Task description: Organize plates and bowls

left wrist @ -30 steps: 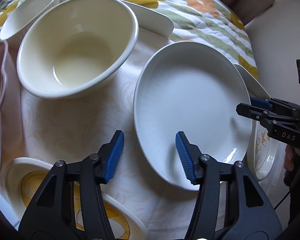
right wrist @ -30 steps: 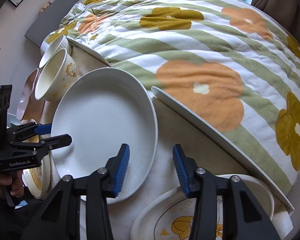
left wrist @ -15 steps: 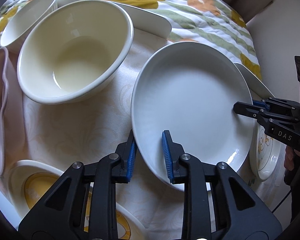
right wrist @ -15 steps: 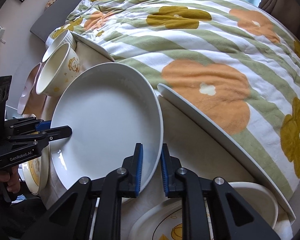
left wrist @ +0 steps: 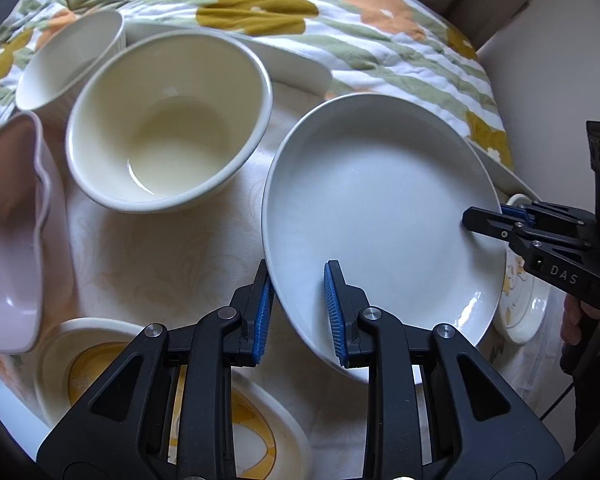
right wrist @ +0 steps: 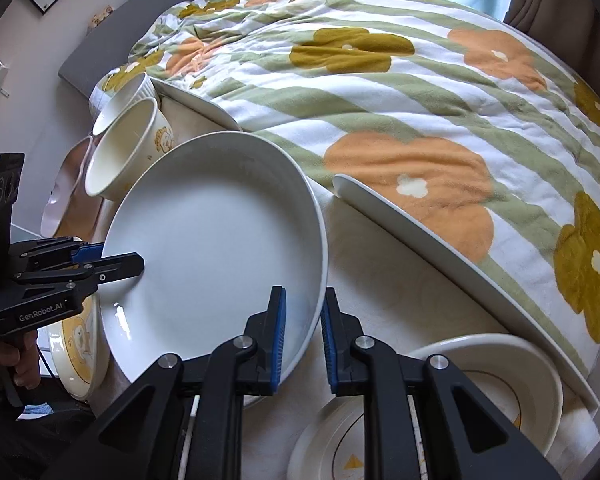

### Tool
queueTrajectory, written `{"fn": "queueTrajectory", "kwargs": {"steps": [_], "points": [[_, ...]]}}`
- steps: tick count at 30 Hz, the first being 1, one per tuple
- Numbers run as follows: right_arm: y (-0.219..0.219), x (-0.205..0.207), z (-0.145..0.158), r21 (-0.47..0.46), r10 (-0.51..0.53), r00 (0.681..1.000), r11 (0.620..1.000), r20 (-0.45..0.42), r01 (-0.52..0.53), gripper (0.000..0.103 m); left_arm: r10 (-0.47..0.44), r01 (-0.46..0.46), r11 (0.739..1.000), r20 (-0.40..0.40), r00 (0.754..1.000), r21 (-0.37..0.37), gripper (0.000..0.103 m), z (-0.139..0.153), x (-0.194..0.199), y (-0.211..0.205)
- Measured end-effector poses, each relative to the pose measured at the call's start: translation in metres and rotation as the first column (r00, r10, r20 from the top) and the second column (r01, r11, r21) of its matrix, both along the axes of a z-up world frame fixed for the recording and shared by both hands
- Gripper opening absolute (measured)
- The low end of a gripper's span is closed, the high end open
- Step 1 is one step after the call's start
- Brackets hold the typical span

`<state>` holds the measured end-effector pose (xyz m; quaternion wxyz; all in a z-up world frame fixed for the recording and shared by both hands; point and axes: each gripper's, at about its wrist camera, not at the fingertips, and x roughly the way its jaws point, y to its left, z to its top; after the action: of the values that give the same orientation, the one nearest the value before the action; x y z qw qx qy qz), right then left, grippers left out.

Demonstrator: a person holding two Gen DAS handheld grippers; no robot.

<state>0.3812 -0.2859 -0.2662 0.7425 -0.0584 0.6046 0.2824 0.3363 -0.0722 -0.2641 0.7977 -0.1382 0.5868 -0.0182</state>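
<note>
A large white shallow plate (left wrist: 380, 216) lies in the middle of the cloth-covered table. My left gripper (left wrist: 297, 280) is shut on its near-left rim, one blue pad inside and one outside. My right gripper (right wrist: 303, 304) is shut on the opposite rim of the same plate (right wrist: 216, 248). Each wrist view shows the other gripper across the plate: the right gripper (left wrist: 484, 220) and the left gripper (right wrist: 116, 260). The plate looks slightly tilted between the two grips.
A cream bowl (left wrist: 168, 128), a ribbed white cup (left wrist: 68, 60) and a pink bowl (left wrist: 8, 216) stand to the plate's left. A yellow-patterned dish (left wrist: 100, 360) is near me, and a cartoon plate (left wrist: 520, 304) lies on the right. A floral quilt (right wrist: 380, 80) lies beyond an oblong white tray (right wrist: 420, 232).
Both grippers went from open, straddling the plate's rim, to shut on it. The plate now looks a little raised and tilted.
</note>
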Motion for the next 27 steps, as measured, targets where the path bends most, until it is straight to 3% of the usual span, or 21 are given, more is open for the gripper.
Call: {"fn": "queueTrajectory", "kwargs": {"steps": [10, 16, 22, 27], "points": [[0.006, -0.058, 0.059, 0.06, -0.052, 0.993, 0.997, 0.106, 0.046, 0.016, -0.057, 0.054, 0.998, 0.147, 0.987, 0.022, 0.022, 0.058, -0.055, 0.01], [0.025, -0.11, 0.077, 0.101, -0.071, 0.989, 0.993, 0.126, 0.058, 0.016, -0.039, 0.033, 0.999, 0.178, 0.983, 0.036, 0.022, 0.078, -0.11, 0.03], [0.052, -0.156, 0.078, 0.139, -0.083, 0.99, 0.988, 0.111, 0.067, 0.016, -0.014, 0.008, 0.999, 0.172, 0.985, 0.033, 0.022, 0.075, -0.154, 0.062], [0.075, -0.178, 0.06, 0.128, -0.115, 0.991, 0.986, 0.065, 0.106, 0.016, -0.003, 0.002, 1.0, 0.133, 0.991, 0.011, 0.022, 0.054, -0.167, 0.086]]}}
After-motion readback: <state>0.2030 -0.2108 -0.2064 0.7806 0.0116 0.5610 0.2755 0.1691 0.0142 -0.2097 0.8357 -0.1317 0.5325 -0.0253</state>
